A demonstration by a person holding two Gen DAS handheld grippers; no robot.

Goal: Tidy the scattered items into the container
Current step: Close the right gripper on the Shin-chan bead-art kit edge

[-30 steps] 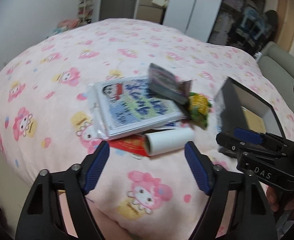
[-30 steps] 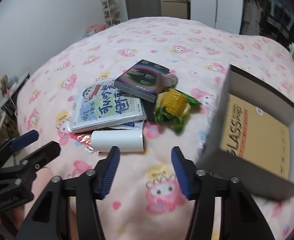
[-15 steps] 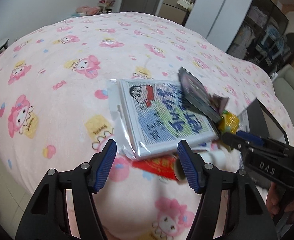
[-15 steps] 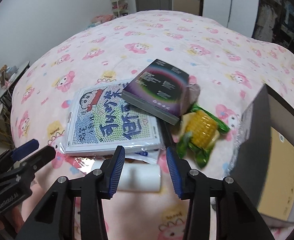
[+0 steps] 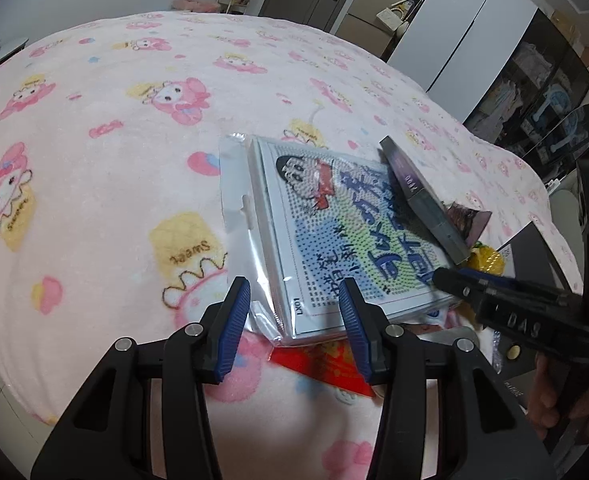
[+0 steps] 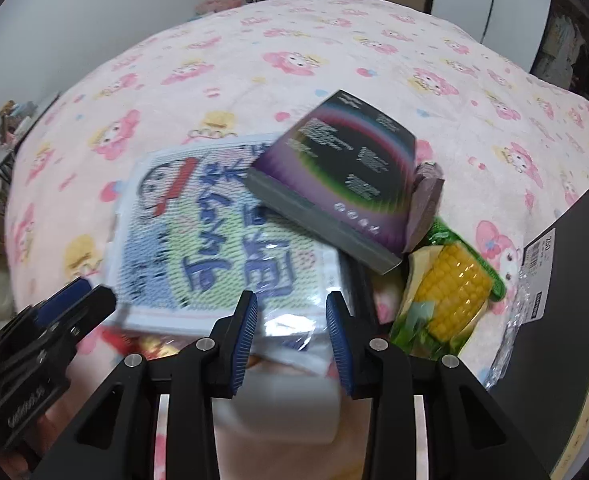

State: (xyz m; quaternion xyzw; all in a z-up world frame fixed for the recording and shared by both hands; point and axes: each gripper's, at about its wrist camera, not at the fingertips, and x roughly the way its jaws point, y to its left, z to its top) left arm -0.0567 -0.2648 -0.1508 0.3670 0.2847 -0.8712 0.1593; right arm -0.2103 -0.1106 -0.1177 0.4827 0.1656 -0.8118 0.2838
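Tongs both gape empty at the bagged craft kit (image 5: pixel 334 240) on the bed (image 5: pixel 114 140): left tongs (image 5: pixel 294 316), right tongs (image 6: pixel 292 322). Pinch its near edge squarely so the box (image 6: pixel 346 184) atop won't slide; the container (image 6: pixel 566 320) lies right.

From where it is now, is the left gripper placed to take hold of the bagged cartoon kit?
Probably yes. The left gripper is open, its fingers either side of the near corner of the bagged cartoon kit, nothing between. The purple box rests on its far edge, so lifting may tip that.

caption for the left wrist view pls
Open left gripper straddles the bagged craft kit's near edge on a pink blanket.
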